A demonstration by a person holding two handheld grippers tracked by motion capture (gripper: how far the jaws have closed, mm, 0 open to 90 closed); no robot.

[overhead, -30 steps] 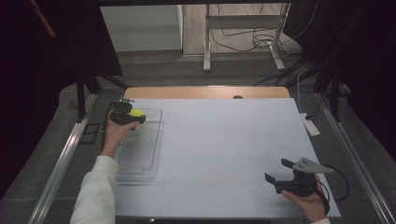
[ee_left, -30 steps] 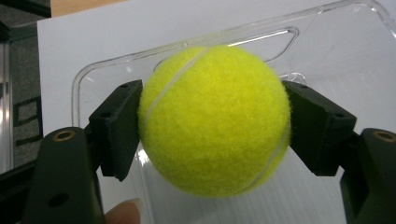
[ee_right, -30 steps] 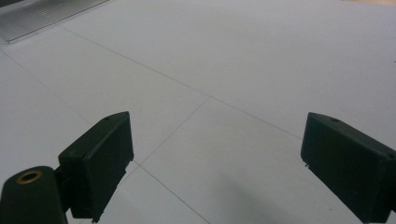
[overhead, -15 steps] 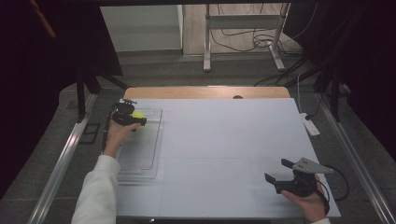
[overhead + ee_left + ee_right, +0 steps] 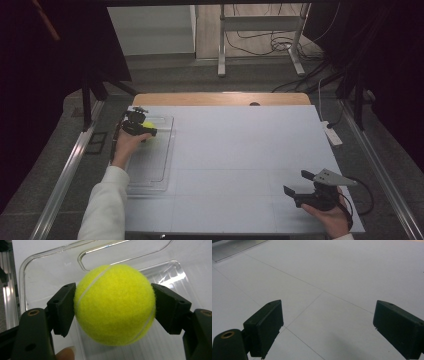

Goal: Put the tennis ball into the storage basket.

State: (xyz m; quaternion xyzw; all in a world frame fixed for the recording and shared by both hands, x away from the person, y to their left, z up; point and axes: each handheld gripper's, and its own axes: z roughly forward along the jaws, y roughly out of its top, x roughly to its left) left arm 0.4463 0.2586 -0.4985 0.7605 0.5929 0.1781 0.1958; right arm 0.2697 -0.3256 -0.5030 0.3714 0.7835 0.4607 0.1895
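Observation:
A yellow-green tennis ball [image 5: 115, 305] sits between the two black pads of my left gripper [image 5: 115, 308], which is shut on it, both pads pressed to its sides. In the high view that gripper [image 5: 144, 128] holds the ball [image 5: 149, 124] over the far end of a clear plastic tray [image 5: 156, 167] at the table's left. A fingertip shows at the bottom of the left gripper view. My right gripper [image 5: 296, 183] rests near the front right corner, held in a hand. Its jaws stand wide open [image 5: 328, 325] with only the white tabletop between them.
The white table [image 5: 240, 145] has a wooden strip along its far edge. A white power strip [image 5: 332, 133] lies at the right edge. Metal rails run along both sides, and cables and a stand's legs lie on the floor beyond.

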